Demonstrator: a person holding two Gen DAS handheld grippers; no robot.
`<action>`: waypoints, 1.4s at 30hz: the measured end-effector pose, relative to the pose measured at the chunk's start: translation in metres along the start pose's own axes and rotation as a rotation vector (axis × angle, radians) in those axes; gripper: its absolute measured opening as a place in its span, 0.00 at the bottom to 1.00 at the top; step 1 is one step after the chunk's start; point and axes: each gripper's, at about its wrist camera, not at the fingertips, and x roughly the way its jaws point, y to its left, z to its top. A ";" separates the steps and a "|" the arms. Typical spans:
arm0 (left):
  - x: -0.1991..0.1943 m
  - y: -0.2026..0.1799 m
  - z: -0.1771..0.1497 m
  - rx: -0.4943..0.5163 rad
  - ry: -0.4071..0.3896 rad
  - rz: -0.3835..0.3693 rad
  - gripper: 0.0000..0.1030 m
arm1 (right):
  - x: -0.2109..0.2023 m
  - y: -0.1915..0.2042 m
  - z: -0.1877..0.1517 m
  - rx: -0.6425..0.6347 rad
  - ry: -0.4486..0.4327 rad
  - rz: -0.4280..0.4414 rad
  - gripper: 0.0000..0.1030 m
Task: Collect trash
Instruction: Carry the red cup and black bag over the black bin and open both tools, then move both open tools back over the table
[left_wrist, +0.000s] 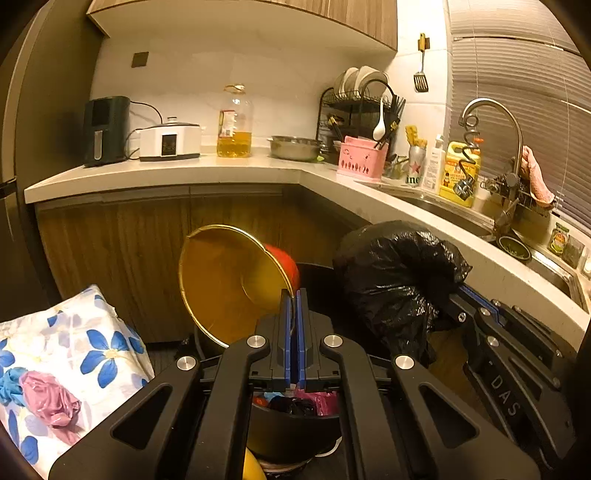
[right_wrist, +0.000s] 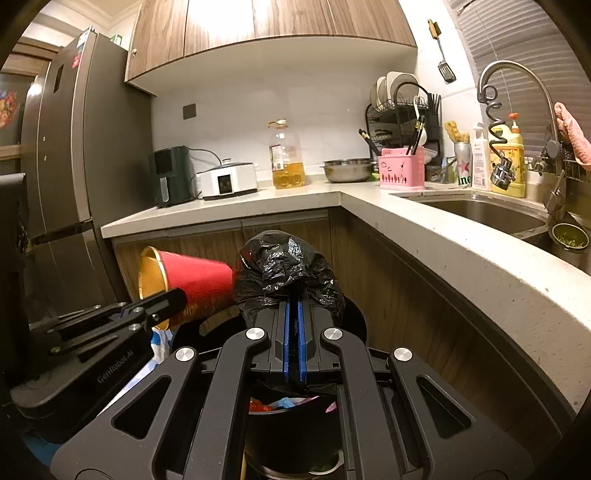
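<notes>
Left wrist view is showing the left gripper clenched on the rim of a red cup, gold inside, which is hanging tilted on its side with its mouth facing the camera; pinching only the rim is letting the cup swing out over the black bin below, probably so it can be dropped straight in. The bin is sitting under both grippers, already holding crumpled wrappers in pink, red and blue. To the right, the right gripper is grasping a black bag, bunched and hanging just beside the cup; it is being held above the bin, which suggests it is either more trash or a liner being brought to it, and I cannot tell which. In the right wrist view the same bag is sitting directly over that gripper's blue pads, which are closed with a fold of plastic caught between them, while the cup is lying nearly level at the left, its rim nipped by the left gripper. A floral bundle with a pink scrap on it is lying at lower left, apart from the bin. The counter behind is carrying kitchen items that are not being touched. Both trash items are therefore aloft, over or just beside the bin, not yet released.
</notes>
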 end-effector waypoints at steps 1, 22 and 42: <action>0.002 0.000 -0.001 0.001 0.003 -0.002 0.02 | 0.001 0.000 0.000 -0.001 0.001 -0.001 0.04; -0.012 0.035 -0.010 -0.073 -0.016 0.079 0.73 | 0.028 -0.008 -0.012 0.021 0.085 0.004 0.26; -0.096 0.075 -0.053 -0.167 -0.042 0.345 0.95 | -0.017 0.029 -0.026 -0.018 0.081 0.027 0.75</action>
